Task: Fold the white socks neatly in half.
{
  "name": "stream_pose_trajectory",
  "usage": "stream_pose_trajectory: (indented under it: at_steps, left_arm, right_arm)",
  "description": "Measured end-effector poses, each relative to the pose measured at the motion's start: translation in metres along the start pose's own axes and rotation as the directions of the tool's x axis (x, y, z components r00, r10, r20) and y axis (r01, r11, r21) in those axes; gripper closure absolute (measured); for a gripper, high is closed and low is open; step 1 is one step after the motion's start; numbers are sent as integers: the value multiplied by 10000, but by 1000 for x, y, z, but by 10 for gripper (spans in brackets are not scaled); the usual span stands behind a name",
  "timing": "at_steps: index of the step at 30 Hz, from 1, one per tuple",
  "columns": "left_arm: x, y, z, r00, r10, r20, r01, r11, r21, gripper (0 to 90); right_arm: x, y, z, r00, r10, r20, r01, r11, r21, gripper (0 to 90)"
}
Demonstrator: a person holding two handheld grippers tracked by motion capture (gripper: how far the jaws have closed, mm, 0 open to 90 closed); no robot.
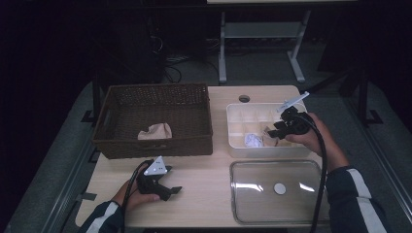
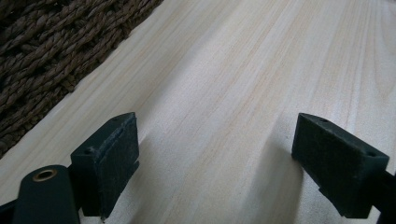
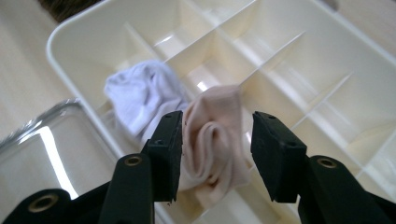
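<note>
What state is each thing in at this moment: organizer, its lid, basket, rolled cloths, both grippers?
Divided box: open, lid off.
Clear lid: flat on table.
Pink roll: in a compartment, between open jaws.
White roll: in neighbouring compartment.
Basket: holds tan cloth.
Left gripper: open, empty.
Right gripper: open.

Legible text, labels, brands, numbers, signs: 0 found.

Surfaces checked, each blank:
- dark woven wicker basket [image 1: 194,121]: plain weave, no tag.
- cream plastic divided organiser tray [image 1: 235,141]: unmarked walls and dividers (right gripper view confirms at close range).
- clear rectangular plastic lid [image 1: 243,194]: carries 1 small round white disc [image 1: 279,188], whose face is too small to tell whether printed.
- pale wooden tabletop [image 1: 204,189]: bare grain.
- rolled pink fabric piece [image 3: 215,140] and white fabric piece [image 3: 135,93]: no visible label.
- crumpled tan item [image 1: 155,131] in the basket: no print discernible.
</note>
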State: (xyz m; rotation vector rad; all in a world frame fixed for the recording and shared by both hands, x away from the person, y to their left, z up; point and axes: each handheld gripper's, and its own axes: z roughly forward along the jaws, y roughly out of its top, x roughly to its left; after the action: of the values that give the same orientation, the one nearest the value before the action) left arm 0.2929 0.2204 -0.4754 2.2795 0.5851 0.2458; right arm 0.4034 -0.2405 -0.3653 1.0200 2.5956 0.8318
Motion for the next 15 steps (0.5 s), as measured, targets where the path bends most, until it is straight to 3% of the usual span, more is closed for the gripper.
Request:
stream_pose_trajectory:
  at_steps: [3, 8, 10, 15]
  left_arm:
    - [0, 0, 0, 10000, -8, -8, 8, 10000, -5, 139]
    - [0, 0, 0, 10000, -18, -26, 18, 10000, -6, 139]
    - [0, 0, 0, 10000, -21, -24, 21, 10000, -9, 139]
    - [0, 0, 0, 10000, -22, -30, 22, 10000, -16, 139]
  right_arm:
    - [-3, -1, 4, 9990, 295, 321, -293, 9996, -56, 522]
    - [-3, -4, 28, 9986, 333, 404, -368, 9952, 908, 615]
    - [1, -4, 41, 9996, 37, 282, -74, 9912, 1322, 681]
    - [8, -1, 47, 9993, -349, 103, 325, 9824, 1838, 710]
